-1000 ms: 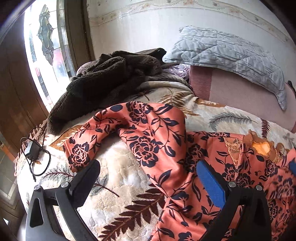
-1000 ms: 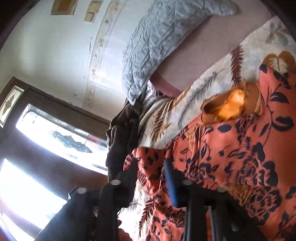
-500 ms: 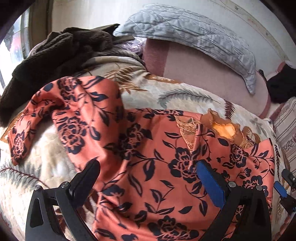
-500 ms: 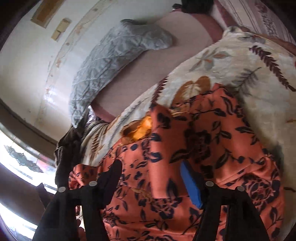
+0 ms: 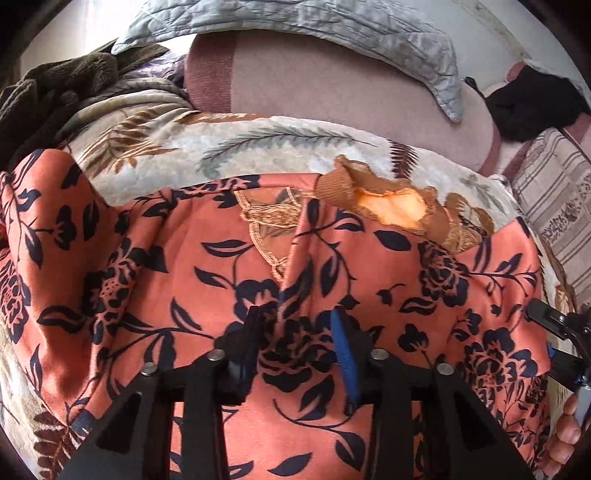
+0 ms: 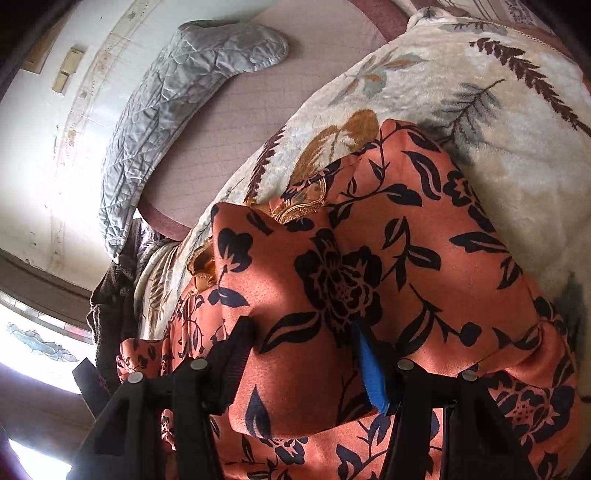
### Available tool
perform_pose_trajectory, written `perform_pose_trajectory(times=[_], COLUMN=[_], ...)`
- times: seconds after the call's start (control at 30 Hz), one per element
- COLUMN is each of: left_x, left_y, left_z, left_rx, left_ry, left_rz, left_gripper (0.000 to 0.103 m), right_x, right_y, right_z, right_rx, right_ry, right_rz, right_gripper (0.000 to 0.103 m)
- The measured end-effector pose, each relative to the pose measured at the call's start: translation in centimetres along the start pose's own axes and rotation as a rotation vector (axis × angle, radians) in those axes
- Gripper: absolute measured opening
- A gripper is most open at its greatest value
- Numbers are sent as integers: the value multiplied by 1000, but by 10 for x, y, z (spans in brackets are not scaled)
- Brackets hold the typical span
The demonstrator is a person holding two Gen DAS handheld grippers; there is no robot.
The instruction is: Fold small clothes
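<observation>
An orange garment (image 5: 184,266) with a navy flower print lies spread on a leaf-patterned blanket (image 5: 258,144), its tan lace neckline (image 5: 388,199) at the far edge. My left gripper (image 5: 297,332) points down onto the middle of it. Its jaws are closing, with a ridge of cloth between the pads. In the right wrist view my right gripper (image 6: 303,347) is closing on a thick folded flap of the garment (image 6: 424,240), which fills the gap between its fingers and lies over the body of the garment. The right gripper (image 5: 554,328) also shows at the left view's right edge, held by a person's hand.
A grey quilted pillow (image 5: 332,22) lies on a pink sheet (image 5: 332,85) behind the blanket. A dark brown fleece (image 5: 44,88) is heaped at the back left, a black item (image 5: 532,107) and a striped cushion (image 5: 554,192) at the right. A bright window (image 6: 37,347) is on the left.
Both grippers came down close over the garment. The left jaws went from wide apart to narrow around cloth. The right gripper brought the flap over the garment's body.
</observation>
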State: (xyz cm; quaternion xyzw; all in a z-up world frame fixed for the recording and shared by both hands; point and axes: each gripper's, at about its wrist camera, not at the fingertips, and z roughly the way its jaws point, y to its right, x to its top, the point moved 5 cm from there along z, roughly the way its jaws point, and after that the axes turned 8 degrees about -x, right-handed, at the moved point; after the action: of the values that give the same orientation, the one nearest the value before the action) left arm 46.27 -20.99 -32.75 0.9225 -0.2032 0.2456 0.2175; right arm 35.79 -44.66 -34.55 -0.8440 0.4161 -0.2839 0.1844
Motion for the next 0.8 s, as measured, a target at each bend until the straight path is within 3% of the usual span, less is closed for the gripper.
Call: perform_pose_trajectory(times=[0.07,0.13,0.2,0.37,0.5,0.53,0.6,0.67,0.73,0.77,0.8], left_x=[-1,-3,-1,3,2,0,-3,-5,-8,-8,-8], left_y=[4,0,-6,1,14,15,15,12,10,8,5], left_z=[1,2,-1,-17,-17,-14,-7,-2,3,5,5], left_rx=[29,56,18,-18,-34,-28,-22,-21,-30,-13,4], left_ry=[-3,-2,15,65,50,35,9,13,-3,-6,-2], left_rz=[31,29,-9,6,55,63,57,43,35,29,26], left_gripper=[29,14,8,4,5,10,59,62,52,28,16], right_x=[0,1,2,6,7,8,8,9,9,9,9], right_y=[1,3,5,10,11,12,13,14,14,14,14], right_z=[0,-4,-9,-20,-23,-24,-25,-25,-24,-24,-24], right_rx=[-1,3,0,-9,-13,-12,-10,-11,-10,-10,-10], right_ry=[7,14,31,74,91,94,98,101,101,100,99], right_rz=[10,16,20,40,54,58,65,67,67,67,65], right_gripper=[58,58,58,58,58,58,58,58,58,58,58])
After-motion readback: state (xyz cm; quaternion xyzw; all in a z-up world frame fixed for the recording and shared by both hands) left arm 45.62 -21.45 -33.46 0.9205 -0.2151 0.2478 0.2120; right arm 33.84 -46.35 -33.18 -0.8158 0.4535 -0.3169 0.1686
